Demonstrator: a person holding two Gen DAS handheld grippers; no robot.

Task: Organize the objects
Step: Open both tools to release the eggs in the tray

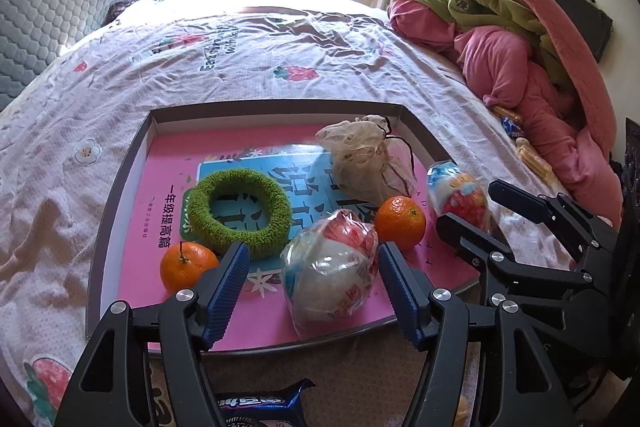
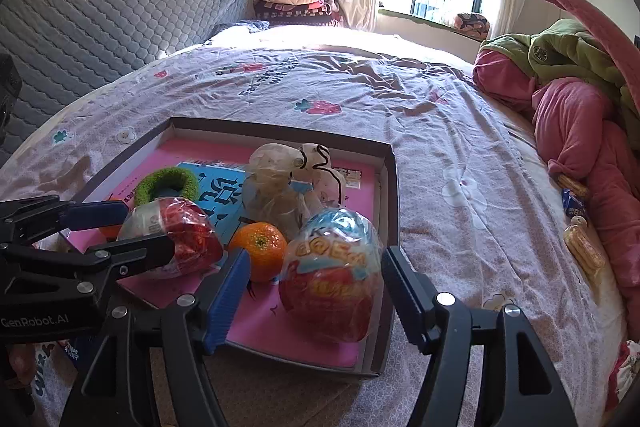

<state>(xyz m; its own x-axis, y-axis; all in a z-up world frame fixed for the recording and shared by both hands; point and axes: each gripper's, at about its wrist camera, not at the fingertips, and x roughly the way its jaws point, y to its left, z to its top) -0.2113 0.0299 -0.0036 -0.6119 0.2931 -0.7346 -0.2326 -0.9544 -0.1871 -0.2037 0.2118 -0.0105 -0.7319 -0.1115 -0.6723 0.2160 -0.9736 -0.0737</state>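
Observation:
A shallow cardboard box [image 1: 120,187] lies on the bed, with a pink book flat on its bottom. In it sit a green fuzzy ring [image 1: 239,211], two oranges [image 1: 185,265] [image 1: 400,223], a sheer drawstring pouch [image 1: 368,159] and two plastic-wrapped toy eggs. My left gripper [image 1: 313,251] is open around the nearer egg [image 1: 330,271], with a gap at the left pad. My right gripper [image 2: 316,255] is open around the other egg [image 2: 332,271] at the box's right edge, pads apart from it. Each gripper shows in the other's view [image 1: 480,207] [image 2: 148,227].
The box [image 2: 390,187] rests on a floral bedsheet [image 1: 260,59]. A biscuit packet [image 1: 260,405] lies below the box near me. Pink and green blankets [image 1: 500,47] are piled at the right, with snack packets [image 2: 582,243] beside them. A grey padded headboard [image 2: 100,11] stands at the left.

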